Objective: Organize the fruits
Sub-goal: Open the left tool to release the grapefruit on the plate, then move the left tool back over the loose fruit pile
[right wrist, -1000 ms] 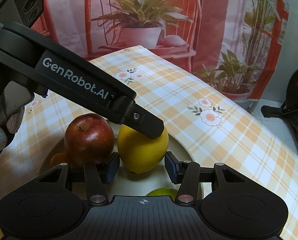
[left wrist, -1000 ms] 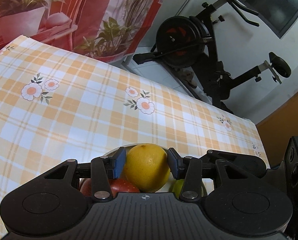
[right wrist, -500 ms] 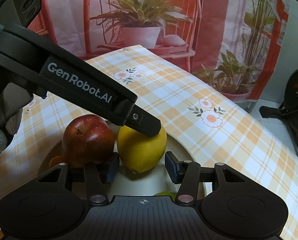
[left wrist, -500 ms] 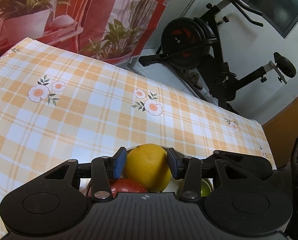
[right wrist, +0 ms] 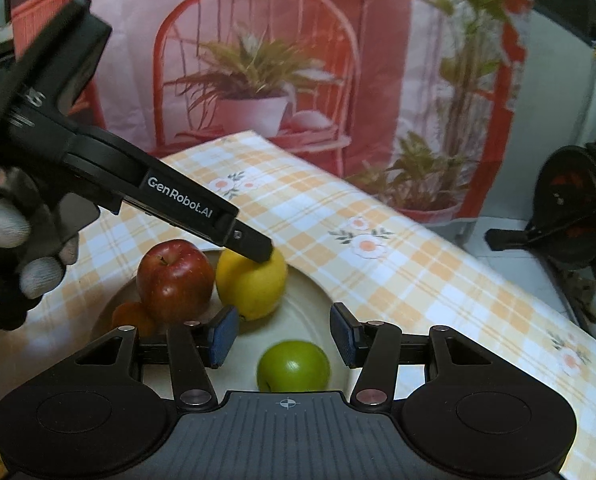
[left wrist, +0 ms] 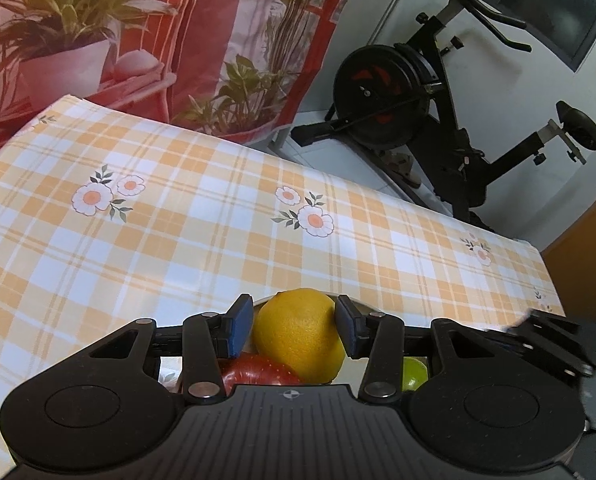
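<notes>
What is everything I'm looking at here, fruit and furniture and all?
Yellow citrus fruit: one, yellow, on the plate, between the left gripper's fingers.
Apple: one, red, on the plate, beside the yellow fruit.
Green fruit: one, green, on the plate, nearest the right gripper.
Small orange fruit: one, orange, mostly hidden behind the apple.
Plate: one, pale cream, on the table.
Tablecloth: one, orange and white check with flowers, covers the table.
Backdrop: one, red and pink, printed with potted plants, behind the table.
Exercise bike: one, black, beyond the table.
Left gripper: black, blue pads around the yellow fruit.
Right gripper: black, blue pads, open above the plate.
</notes>
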`<state>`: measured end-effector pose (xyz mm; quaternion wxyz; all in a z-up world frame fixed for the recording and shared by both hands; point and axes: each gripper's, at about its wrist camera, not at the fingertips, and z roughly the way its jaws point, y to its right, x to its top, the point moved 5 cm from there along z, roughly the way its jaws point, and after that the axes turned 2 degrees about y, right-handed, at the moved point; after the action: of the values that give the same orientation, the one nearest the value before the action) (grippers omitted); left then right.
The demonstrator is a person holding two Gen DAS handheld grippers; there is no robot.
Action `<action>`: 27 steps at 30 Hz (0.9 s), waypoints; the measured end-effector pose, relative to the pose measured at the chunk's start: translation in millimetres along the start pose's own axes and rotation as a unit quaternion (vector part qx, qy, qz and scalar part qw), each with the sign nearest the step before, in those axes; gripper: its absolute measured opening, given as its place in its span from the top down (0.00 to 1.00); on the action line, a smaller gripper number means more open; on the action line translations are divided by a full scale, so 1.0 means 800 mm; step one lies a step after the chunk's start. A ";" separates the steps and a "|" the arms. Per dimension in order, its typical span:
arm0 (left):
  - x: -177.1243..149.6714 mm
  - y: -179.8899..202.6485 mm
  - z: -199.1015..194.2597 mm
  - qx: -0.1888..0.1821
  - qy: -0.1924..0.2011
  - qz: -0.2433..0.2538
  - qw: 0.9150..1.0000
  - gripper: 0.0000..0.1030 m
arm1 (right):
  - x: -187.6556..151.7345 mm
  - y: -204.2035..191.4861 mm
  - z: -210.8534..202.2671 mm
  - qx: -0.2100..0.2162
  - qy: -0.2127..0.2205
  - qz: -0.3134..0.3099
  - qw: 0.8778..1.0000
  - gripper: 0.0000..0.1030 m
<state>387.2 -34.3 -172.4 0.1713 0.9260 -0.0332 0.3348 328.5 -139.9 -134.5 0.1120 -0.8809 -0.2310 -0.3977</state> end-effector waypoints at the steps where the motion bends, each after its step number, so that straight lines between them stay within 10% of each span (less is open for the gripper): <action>1: 0.000 0.001 -0.001 0.005 0.002 0.004 1.000 0.53 | -0.004 0.002 -0.009 -0.006 0.005 0.002 1.000 0.54; 27: -0.080 0.058 -0.152 0.020 0.117 0.084 0.989 0.54 | -0.170 0.025 -0.146 -0.099 0.146 0.189 0.966 0.54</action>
<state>255.5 -39.6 -111.6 0.1272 0.8774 -0.0837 0.4550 184.0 -245.2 -159.9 0.1294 -0.8478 -0.0012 -0.5143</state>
